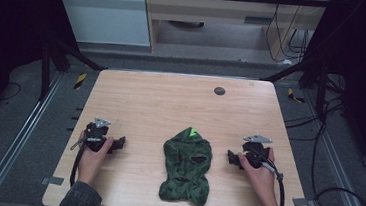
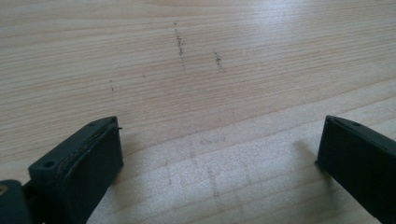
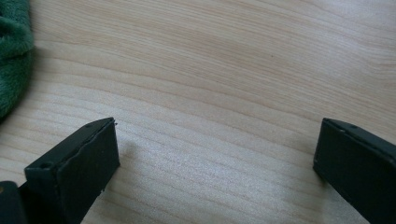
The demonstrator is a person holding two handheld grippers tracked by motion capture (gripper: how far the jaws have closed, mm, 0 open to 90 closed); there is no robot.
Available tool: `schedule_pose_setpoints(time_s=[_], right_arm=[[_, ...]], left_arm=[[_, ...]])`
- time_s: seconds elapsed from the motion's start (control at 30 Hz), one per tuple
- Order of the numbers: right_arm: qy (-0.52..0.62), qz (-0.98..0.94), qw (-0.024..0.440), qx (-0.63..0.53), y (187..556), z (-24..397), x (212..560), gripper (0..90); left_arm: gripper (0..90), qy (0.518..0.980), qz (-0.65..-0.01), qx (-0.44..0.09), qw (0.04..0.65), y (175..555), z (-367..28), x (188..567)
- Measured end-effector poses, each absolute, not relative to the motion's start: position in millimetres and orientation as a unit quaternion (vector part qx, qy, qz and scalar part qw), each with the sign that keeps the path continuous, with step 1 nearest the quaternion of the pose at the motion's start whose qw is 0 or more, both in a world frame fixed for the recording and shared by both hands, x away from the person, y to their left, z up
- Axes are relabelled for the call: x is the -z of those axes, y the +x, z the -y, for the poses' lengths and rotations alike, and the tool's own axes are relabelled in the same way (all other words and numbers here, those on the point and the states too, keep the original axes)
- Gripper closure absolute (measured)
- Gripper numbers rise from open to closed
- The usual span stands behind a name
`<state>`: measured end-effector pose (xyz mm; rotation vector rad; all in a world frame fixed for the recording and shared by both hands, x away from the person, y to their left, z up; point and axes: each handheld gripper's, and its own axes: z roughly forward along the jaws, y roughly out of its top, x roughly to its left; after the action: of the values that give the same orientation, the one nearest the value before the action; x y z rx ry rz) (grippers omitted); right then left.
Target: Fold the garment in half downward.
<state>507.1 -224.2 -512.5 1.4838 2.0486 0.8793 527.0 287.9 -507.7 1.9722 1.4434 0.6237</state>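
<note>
A green fleece garment (image 1: 186, 166) lay crumpled near the front edge of the wooden bench (image 1: 161, 101), between the two hands. It carried a bright green tab at its far tip. The left tool (image 1: 118, 143) rested on the bench surface to the left of the garment, well apart from it, gripped by the left hand (image 1: 92, 156). In the left gripper view, its jaws stood spread wide over bare wood with faint dark scuff marks (image 2: 179, 44). The right tool (image 1: 231, 157), gripped by the right hand (image 1: 257, 174), sat near the garment's right side. Its jaws were likewise spread, with nothing between them. A dark round disc (image 1: 219, 91) lay toward the far edge of the bench.
</note>
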Motion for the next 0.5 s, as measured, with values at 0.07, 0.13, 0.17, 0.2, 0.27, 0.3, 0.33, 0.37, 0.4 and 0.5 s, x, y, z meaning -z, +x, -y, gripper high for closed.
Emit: schedule_pose_setpoints(time_s=[0.07,0.13,0.17,0.2,0.27,0.3,0.33,0.37,0.4,0.5], right_arm=[[0.539,-0.744,0.230,-0.319,507,224,512,0.5],[0.539,-0.745,0.229,-0.318,507,224,512,0.8],[0.537,-0.748,0.229,-0.317,507,224,512,1.3],[0.537,-0.749,0.229,-0.315,508,224,511,2.0],[0.536,-0.752,0.224,-0.312,508,223,509,5.7],[0.534,-0.753,0.224,-0.311,508,222,508,8.0],[0.533,-0.755,0.226,-0.309,507,220,507,8.9],[0.533,-0.755,0.226,-0.309,507,220,507,8.9],[0.528,-0.759,0.233,-0.303,507,218,506,9.3],[0.512,-0.769,0.223,-0.310,505,209,501,11.7]], left_arm=[[0.0,0.744,-0.545,-0.236,0.306,526,-286,508],[0.0,0.747,-0.542,-0.234,0.306,525,-284,508],[0.0,0.749,-0.540,-0.232,0.306,525,-283,507],[0.1,0.749,-0.540,-0.232,0.306,525,-283,507],[3.3,0.754,-0.535,-0.230,0.304,525,-280,505],[3.9,0.756,-0.532,-0.229,0.305,524,-279,504],[3.8,0.757,-0.529,-0.228,0.307,524,-278,503],[4.0,0.757,-0.529,-0.228,0.307,524,-278,503],[4.0,0.759,-0.526,-0.228,0.309,523,-277,502],[4.3,0.761,-0.514,-0.226,0.324,520,-271,495]])
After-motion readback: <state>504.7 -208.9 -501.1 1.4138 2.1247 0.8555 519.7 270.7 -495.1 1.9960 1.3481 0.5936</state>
